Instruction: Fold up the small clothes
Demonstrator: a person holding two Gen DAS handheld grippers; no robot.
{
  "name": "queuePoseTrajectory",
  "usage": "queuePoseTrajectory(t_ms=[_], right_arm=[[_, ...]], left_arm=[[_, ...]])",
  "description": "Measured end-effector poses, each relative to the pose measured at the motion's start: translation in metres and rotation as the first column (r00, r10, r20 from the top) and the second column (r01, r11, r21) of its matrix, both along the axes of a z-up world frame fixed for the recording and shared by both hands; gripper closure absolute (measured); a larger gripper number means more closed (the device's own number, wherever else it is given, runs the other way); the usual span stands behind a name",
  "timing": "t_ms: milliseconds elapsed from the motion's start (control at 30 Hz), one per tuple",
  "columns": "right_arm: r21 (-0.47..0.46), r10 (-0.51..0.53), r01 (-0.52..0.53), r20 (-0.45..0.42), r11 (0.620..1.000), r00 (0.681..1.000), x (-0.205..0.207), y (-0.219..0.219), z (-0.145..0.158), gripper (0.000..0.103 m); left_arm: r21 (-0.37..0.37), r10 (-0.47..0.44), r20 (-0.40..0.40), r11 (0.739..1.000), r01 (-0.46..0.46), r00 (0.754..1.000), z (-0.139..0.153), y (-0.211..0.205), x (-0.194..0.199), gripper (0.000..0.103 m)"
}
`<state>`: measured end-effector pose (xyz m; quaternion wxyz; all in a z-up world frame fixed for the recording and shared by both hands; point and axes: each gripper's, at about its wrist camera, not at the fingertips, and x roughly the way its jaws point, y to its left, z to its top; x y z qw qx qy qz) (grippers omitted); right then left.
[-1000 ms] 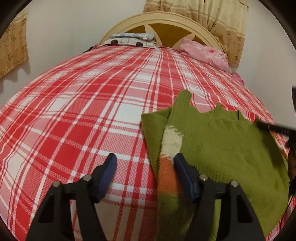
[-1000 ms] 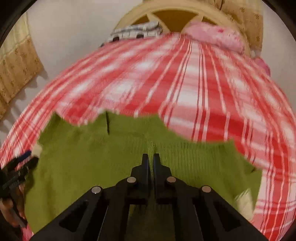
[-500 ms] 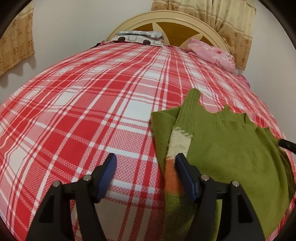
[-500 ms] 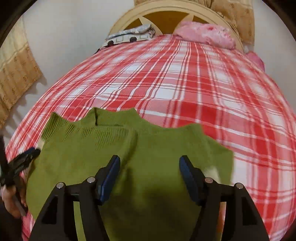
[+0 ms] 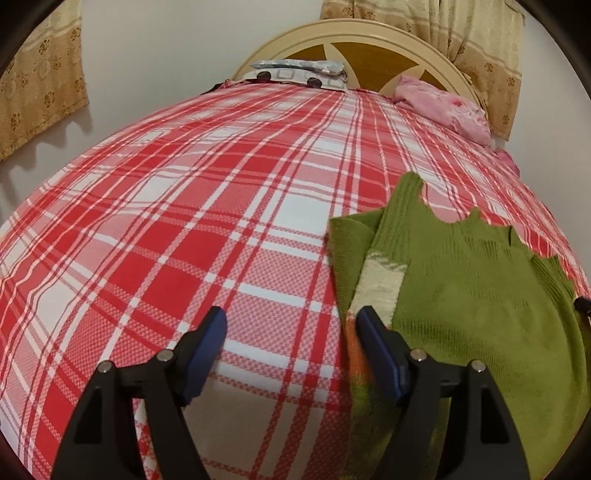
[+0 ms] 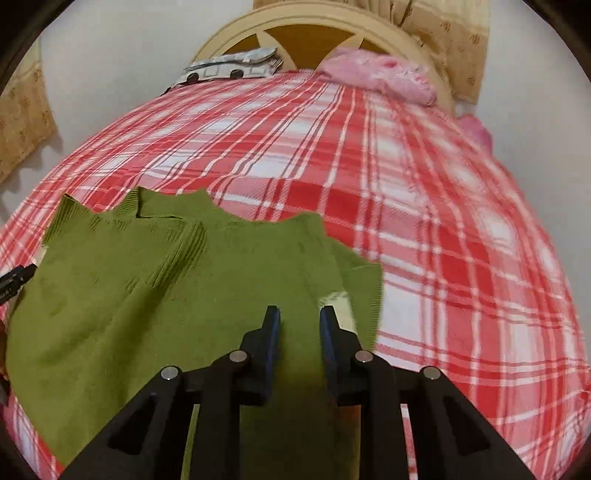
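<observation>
A green knitted sweater [image 6: 155, 295] lies flat on the red-and-white checked bed [image 6: 443, 229], neck toward the headboard. My right gripper [image 6: 300, 318] hovers over its right part beside a pale stripe [image 6: 338, 301]; its jaws are closing, a narrow gap remains, and only flat fabric shows between them. In the left wrist view the sweater [image 5: 480, 295] lies at the right, with a white-and-orange striped sleeve [image 5: 384, 280] along its left edge. My left gripper [image 5: 293, 328] is opening over bare sheet, its right finger [image 5: 373, 339] over the sleeve's edge.
A cream headboard [image 5: 369, 33] stands at the far end, with a folded grey-white cloth [image 5: 299, 70] and a pink cloth [image 5: 443, 107] before it. Patterned curtains [image 5: 487, 55] hang behind. The other gripper's tip shows at each view's edge.
My right gripper was shut a second ago, opened wide, then narrowed, and moved right across the sweater toward its right edge. The left gripper widened slightly and stayed in place.
</observation>
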<state>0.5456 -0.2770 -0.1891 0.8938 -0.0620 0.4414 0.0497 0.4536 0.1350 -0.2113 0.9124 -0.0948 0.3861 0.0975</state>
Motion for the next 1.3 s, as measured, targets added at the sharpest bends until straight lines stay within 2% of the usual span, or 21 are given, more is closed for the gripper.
queuePoseTrajectory(t_ms=[67,100,167,333,400,433,500,567,633,667,700,733,867,1033,1167,1233,1300], right_arm=[[-0.063,-0.069,0.066,-0.047,0.996,0.997,0.01,-0.012,-0.016,0.08],[-0.055,-0.099,0.097,-0.036,0.994,0.994,0.01,-0.019,-0.016,0.08],[-0.108,-0.161,0.157,-0.025,0.982,0.987,0.005,-0.026,-0.015,0.08],[-0.163,-0.208,0.202,-0.021,0.966,0.978,-0.005,-0.036,-0.016,0.079],[-0.178,-0.238,0.236,0.012,0.955,0.971,-0.011,-0.036,-0.005,0.076],[-0.157,-0.235,0.237,0.028,0.959,0.972,-0.015,-0.035,0.002,0.076],[-0.087,-0.187,0.19,0.05,0.978,0.981,-0.026,-0.021,0.015,0.073],[-0.038,-0.099,0.102,0.065,0.994,0.993,-0.038,0.005,0.023,0.062],[-0.005,0.027,-0.027,0.079,1.0,0.996,-0.055,0.043,0.028,0.06],[-0.003,0.08,-0.08,0.087,0.997,0.993,-0.063,0.059,0.028,0.059],[-0.004,0.137,-0.137,0.098,0.991,0.986,-0.073,0.078,0.029,0.058],[0.0,0.191,-0.192,0.106,0.981,0.976,-0.082,0.096,0.029,0.056],[0.003,0.304,-0.306,0.101,0.952,0.947,-0.108,0.147,0.018,0.053],[-0.047,0.399,-0.396,0.101,0.917,0.911,-0.14,0.188,0.009,0.053],[-0.095,0.472,-0.464,0.112,0.881,0.874,-0.163,0.21,0.01,0.052],[-0.133,0.509,-0.495,0.113,0.859,0.853,-0.172,0.226,0.009,0.045],[-0.168,0.545,-0.526,0.106,0.834,0.831,-0.18,0.243,0.006,0.043]], left_arm=[[-0.011,0.007,-0.004,1.0,-0.007,1.0,-0.001,0.003,-0.002,0.026],[-0.012,0.017,-0.01,1.0,-0.017,1.0,-0.002,0.005,-0.003,0.026],[0.002,0.05,-0.034,0.999,-0.05,0.998,-0.004,0.008,-0.006,0.03],[0.03,0.048,-0.048,0.998,-0.046,0.998,-0.006,0.005,-0.006,0.03],[0.015,0.046,-0.041,0.999,-0.046,0.998,-0.005,0.006,-0.007,0.028],[0.0,0.045,-0.032,0.999,-0.045,0.998,-0.005,0.009,-0.009,0.028],[-0.033,0.046,-0.014,0.998,-0.047,0.999,-0.004,0.013,-0.011,0.028],[-0.059,0.056,0.003,0.997,-0.056,0.998,-0.002,0.017,-0.014,0.028],[-0.093,0.083,0.04,0.993,-0.079,0.996,0.001,0.024,-0.022,0.027],[-0.111,0.09,0.051,0.99,-0.084,0.995,0.001,0.027,-0.024,0.02],[-0.137,0.099,0.059,0.986,-0.09,0.993,0.001,0.031,-0.027,0.01],[-0.163,0.105,0.064,0.982,-0.093,0.992,0.001,0.035,-0.029,0.008],[-0.217,0.093,0.052,0.973,-0.08,0.994,-0.002,0.042,-0.032,0.008],[-0.258,0.004,0.025,0.966,0.002,1.0,0.0,0.045,-0.035,0.008],[-0.338,-0.113,0.012,0.935,0.11,0.994,0.008,0.055,-0.031,0.008],[-0.37,-0.151,0.022,0.917,0.148,0.988,0.015,0.064,-0.027,0.008],[-0.364,-0.154,0.038,0.918,0.158,0.987,0.023,0.072,-0.025,0.007]])
